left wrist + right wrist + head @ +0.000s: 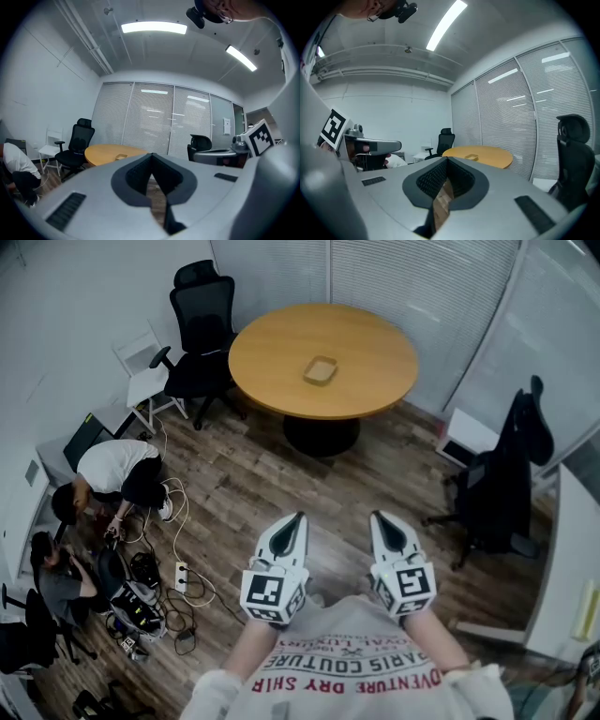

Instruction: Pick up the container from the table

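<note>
A small tan container (320, 369) sits near the middle of a round wooden table (375, 381) across the room. It also shows as a small shape (121, 156) on the table (105, 153) in the left gripper view, and as a low tray (471, 156) on the table (492, 157) in the right gripper view. My left gripper (294, 518) and right gripper (379, 517) are held side by side close to my body, far short of the table. Both are shut with nothing between the jaws (151, 155) (446, 160).
A black office chair (202, 329) and a white chair (145, 376) stand left of the table. Another black chair (506, 474) stands at the right by a white desk (572, 587). Two people (112, 474) crouch at the left among cables and a power strip (183, 577).
</note>
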The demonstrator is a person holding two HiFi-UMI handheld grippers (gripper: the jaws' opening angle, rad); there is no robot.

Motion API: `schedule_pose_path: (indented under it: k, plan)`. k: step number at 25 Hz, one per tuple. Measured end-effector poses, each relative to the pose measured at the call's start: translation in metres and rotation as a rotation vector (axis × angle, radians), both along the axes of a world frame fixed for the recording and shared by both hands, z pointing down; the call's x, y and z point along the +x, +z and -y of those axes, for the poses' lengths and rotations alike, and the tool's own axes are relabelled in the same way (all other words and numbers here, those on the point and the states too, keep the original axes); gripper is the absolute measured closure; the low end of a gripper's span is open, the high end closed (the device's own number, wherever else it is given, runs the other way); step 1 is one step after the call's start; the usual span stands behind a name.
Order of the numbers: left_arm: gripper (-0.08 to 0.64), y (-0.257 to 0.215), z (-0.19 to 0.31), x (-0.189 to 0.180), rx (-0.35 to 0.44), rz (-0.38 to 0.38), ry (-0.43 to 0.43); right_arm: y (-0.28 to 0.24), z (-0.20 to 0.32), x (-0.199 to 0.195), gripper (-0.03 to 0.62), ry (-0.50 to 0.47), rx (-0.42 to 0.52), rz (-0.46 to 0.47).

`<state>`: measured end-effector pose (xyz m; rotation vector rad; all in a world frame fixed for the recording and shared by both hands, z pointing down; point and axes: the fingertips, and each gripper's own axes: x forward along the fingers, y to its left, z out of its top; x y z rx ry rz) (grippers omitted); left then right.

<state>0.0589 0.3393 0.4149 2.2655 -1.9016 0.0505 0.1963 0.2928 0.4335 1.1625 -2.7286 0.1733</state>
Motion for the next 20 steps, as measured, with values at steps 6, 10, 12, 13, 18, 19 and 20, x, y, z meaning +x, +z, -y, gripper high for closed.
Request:
schedule_pose_path:
  k: [6, 10, 12, 13, 18, 19, 20]
  plan:
    - [0.558, 0.002, -0.014, -0.036, -0.003, -0.024, -0.004, -0.003, -0.02, -0.033, 0.592, -0.014, 0.038, -0.065]
    - [0.558, 0.005, -0.01, -0.044, -0.012, -0.032, 0.0, -0.003, -0.019, -0.039, 0.592, -0.009, 0.031, -0.068]
    - [0.558, 0.009, -0.003, -0.046, -0.015, -0.038, 0.002, 0.001, -0.011, -0.04, 0.592, -0.004, 0.028, -0.069]
    - [0.558, 0.01, 0.002, -0.048, -0.018, -0.04, 0.0, 0.004, -0.007, -0.043, 0.592, -0.008, 0.022, -0.07]
    - [0.558, 0.017, 0.033, -0.06, -0.035, -0.051, -0.026, 0.017, 0.028, -0.055, 0.592, -0.033, -0.003, -0.066]
    - [0.558, 0.018, 0.042, -0.061, -0.034, -0.049, -0.031, 0.019, 0.039, -0.058, 0.592, -0.042, -0.005, -0.063]
    - [0.558, 0.018, 0.052, -0.063, -0.03, -0.047, -0.036, 0.021, 0.051, -0.061, 0.592, -0.053, -0.004, -0.061]
